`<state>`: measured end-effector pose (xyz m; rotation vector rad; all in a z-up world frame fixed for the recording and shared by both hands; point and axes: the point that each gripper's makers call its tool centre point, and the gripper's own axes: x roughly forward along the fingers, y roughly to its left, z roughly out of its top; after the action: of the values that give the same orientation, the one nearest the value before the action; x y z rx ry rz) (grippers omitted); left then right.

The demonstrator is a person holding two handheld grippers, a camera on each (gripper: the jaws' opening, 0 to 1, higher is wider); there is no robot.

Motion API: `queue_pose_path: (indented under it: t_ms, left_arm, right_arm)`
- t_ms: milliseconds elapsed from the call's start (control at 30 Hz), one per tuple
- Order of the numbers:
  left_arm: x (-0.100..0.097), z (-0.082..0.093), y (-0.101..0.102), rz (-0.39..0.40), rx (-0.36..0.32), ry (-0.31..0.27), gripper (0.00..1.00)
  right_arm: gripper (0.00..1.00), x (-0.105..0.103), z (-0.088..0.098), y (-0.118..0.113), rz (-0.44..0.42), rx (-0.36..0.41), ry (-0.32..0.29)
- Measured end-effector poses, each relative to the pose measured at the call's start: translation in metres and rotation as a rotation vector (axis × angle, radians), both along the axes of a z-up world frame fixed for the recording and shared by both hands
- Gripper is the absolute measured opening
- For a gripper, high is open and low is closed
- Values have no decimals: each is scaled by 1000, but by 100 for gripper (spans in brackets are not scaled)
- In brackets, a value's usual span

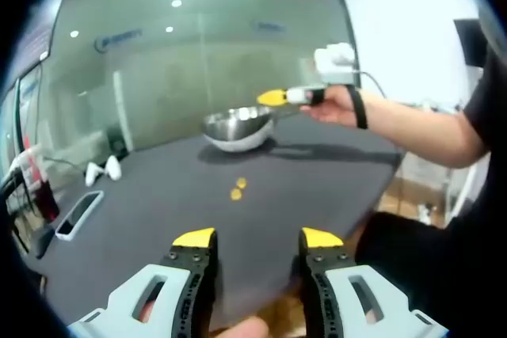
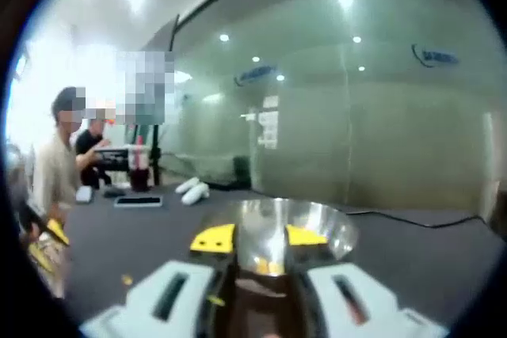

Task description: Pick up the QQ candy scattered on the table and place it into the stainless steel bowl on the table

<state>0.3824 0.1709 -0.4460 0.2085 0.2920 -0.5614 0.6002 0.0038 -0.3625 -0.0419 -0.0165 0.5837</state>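
Behind our dark table [image 1: 317,187] runs a glass wall [image 2: 356,116]; two QQ candies [image 1: 238,188] lie before the stainless steel bowl [image 1: 238,126]; our left gripper [image 1: 257,239] hangs released, holding nothing; our right gripper [image 2: 259,237] sits spread over the bowl, candy pieces [image 2: 268,265] inside.

Candies [image 1: 238,188] lie on table [image 1: 317,187] before bowl [image 1: 238,126].
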Motion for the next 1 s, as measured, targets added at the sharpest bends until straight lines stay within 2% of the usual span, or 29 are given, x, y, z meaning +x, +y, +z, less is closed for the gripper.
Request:
queue_pose_path:
  t_ms: [133,267,400,433,567,833,1000]
  left_arm:
    - [-1,3,-2,-5,-4,-6,42]
    - [0,2,0,-1,1,-6,42]
    - [0,6,-1,-2,-4,-13,42]
    - [-1,6,-2,-3,-4,-15,42]
    - [-2,5,-3,-4,1,-13,42]
    - [-1,9,-9,-17,-1,-20,42]
    - [-1,8,-8,-11,2,-18,42]
  right_arm:
    - [23,-17,-4,-2,49,9,-14]
    - [23,-31,-18,-6,96,29,19]
    - [24,-46,-31,-10,150,11,44]
    - [24,-53,-35,-9,191,14,59]
    - [22,-75,-38,-13,253,54,55]
    - [22,-85,-56,-3,320,-13,90]
    - [22,-89,-67,19,392,-80,99]
